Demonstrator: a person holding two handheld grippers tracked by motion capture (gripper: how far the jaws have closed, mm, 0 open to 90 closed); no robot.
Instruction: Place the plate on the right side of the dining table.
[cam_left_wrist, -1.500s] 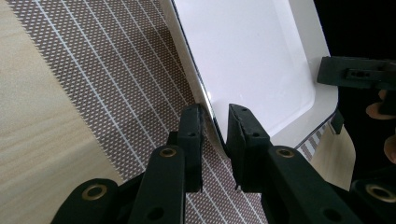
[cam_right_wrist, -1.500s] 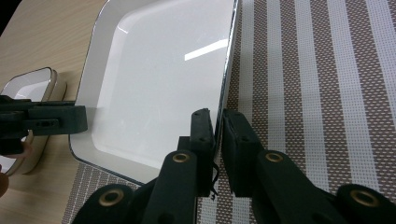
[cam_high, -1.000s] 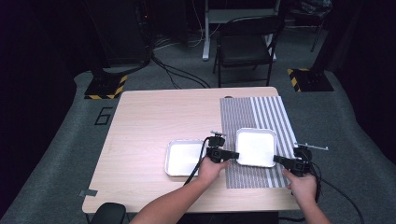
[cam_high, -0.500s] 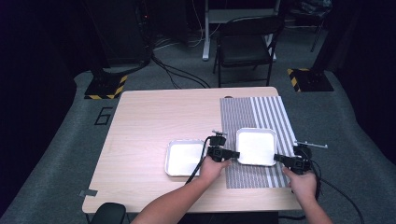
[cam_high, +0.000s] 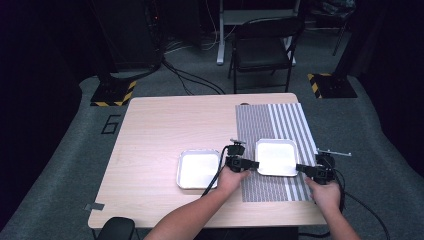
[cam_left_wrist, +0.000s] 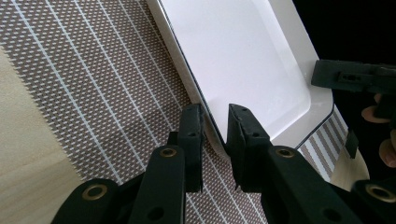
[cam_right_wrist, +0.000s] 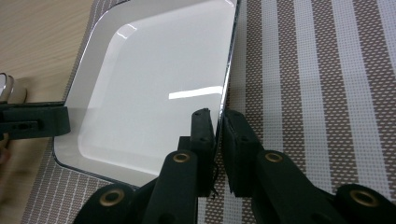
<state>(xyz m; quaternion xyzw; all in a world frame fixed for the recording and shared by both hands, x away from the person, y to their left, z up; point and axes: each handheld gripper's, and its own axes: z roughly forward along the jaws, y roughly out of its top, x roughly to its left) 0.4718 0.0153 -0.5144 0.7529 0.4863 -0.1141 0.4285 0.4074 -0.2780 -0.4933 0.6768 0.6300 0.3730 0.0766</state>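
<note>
— Tray (cam_high: 276, 156) on the mat (cam_high: 272, 130): both sets of fingers clamping opposite rims?
— Yes, left gripper (cam_left_wrist: 215, 126) and right gripper (cam_right_wrist: 218, 122). Lift evenly, keep it level.

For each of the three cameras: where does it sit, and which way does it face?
High view: above the near table edge, looking forward and down; both forearms, left tongs and right tongs flank the white tray.
Left gripper view: rides the left tongs, clamped on the tray's rim.
Right gripper view: rides the right tongs, clamped on the opposite rim.
All share the tray and striped mat.
</note>
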